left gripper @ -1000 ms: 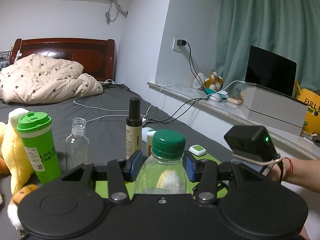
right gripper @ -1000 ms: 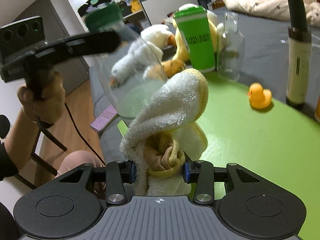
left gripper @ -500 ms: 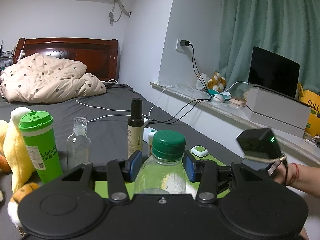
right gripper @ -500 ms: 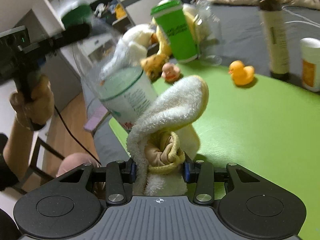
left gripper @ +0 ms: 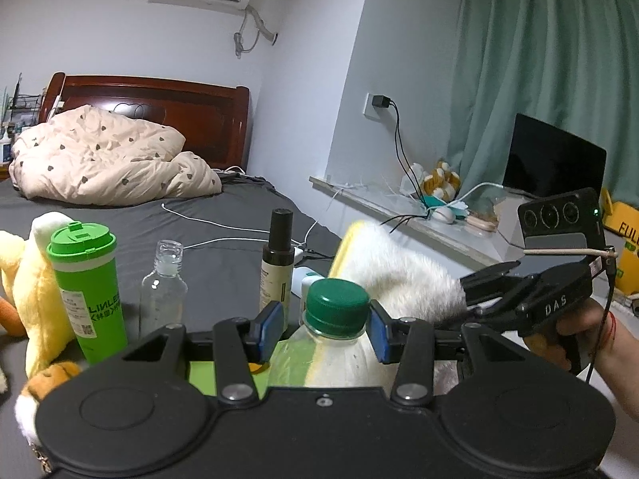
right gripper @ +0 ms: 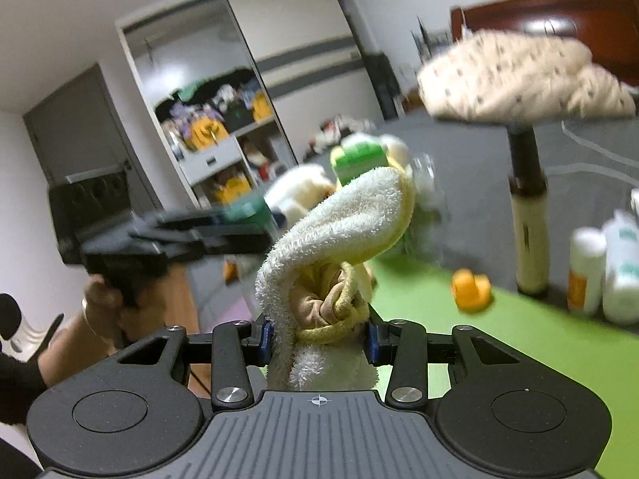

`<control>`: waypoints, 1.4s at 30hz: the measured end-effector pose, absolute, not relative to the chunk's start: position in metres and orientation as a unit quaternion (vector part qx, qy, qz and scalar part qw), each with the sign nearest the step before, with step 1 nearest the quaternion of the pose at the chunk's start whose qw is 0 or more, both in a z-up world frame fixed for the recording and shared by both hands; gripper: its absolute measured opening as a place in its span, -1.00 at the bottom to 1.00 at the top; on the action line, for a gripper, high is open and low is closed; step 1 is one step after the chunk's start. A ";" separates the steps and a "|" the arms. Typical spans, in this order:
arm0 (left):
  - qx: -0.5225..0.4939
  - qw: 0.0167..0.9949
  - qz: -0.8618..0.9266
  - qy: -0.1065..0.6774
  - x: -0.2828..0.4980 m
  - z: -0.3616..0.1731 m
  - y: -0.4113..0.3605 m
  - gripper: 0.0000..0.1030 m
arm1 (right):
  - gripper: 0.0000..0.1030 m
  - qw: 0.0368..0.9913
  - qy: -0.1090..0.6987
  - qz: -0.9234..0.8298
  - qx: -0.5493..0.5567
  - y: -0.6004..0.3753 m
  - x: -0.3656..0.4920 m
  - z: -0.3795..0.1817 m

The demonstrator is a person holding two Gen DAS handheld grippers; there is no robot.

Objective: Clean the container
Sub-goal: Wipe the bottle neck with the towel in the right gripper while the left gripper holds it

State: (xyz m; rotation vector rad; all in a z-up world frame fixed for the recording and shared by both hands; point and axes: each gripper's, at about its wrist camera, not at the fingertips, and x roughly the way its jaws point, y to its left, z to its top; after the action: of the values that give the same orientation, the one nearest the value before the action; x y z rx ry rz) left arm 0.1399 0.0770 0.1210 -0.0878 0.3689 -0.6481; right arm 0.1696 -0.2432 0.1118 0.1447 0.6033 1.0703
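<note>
My left gripper (left gripper: 324, 331) is shut on the neck of a clear plastic bottle (left gripper: 319, 359) with a green cap (left gripper: 334, 303), held upright above the table's near edge. A fluffy white and yellow cloth (left gripper: 395, 275) lies against the bottle's right shoulder, close beside the cap. My right gripper (right gripper: 317, 337) is shut on that bunched cloth (right gripper: 339, 219), whose folded end points at the blurred bottle cap (right gripper: 247, 209). The bottle's lower body is hidden behind the left gripper.
A green tumbler (left gripper: 86, 291), a small empty glass bottle (left gripper: 163, 291) and a dark-capped bottle (left gripper: 275, 263) stand on the green table (right gripper: 519, 359). A rubber duck (right gripper: 471, 291) and white bottles (right gripper: 607, 275) sit further right. A yellow plush toy (left gripper: 20, 271) lies at the left, with a bed behind.
The right gripper has swung up and in with the cloth, which now rests against the bottle's shoulder by the cap. The left gripper keeps its hold on the bottle.
</note>
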 end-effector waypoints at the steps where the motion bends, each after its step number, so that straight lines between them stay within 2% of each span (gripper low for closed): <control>1: -0.047 0.929 -0.318 0.180 0.140 0.121 0.078 -0.15 | -0.19 0.816 0.278 0.503 0.069 -0.241 0.170 0.115; 6: -0.047 0.928 -0.323 0.180 0.139 0.122 0.075 -0.15 | -0.19 0.805 0.287 0.515 0.070 -0.226 0.178 0.114; 22: -0.050 0.929 -0.320 0.181 0.139 0.120 0.075 -0.15 | -0.19 0.764 0.382 0.518 0.047 -0.190 0.182 0.055; 25: -0.053 0.929 -0.317 0.181 0.138 0.118 0.075 -0.15 | -0.19 0.758 0.398 0.516 0.046 -0.201 0.181 0.019; 31: -0.045 0.936 -0.298 0.182 0.136 0.116 0.070 -0.13 | -0.19 0.753 0.418 0.505 0.054 -0.201 0.185 -0.003; 34: -0.037 0.943 -0.279 0.176 0.131 0.114 0.066 0.05 | -0.19 0.759 0.417 0.495 0.070 -0.212 0.186 -0.006; 39: -0.032 0.964 -0.217 0.150 0.115 0.107 0.058 0.61 | -0.19 0.775 0.403 0.474 0.109 -0.240 0.189 -0.006; 42: -0.038 0.974 -0.177 0.138 0.102 0.101 0.050 0.79 | -0.19 0.786 0.391 0.460 0.135 -0.259 0.189 0.010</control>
State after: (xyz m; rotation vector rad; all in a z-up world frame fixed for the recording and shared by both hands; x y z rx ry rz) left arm 0.1021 0.0496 0.1011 -0.0758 0.2785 -0.3561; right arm 0.1888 -0.2593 0.0101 0.2920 0.8432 0.9918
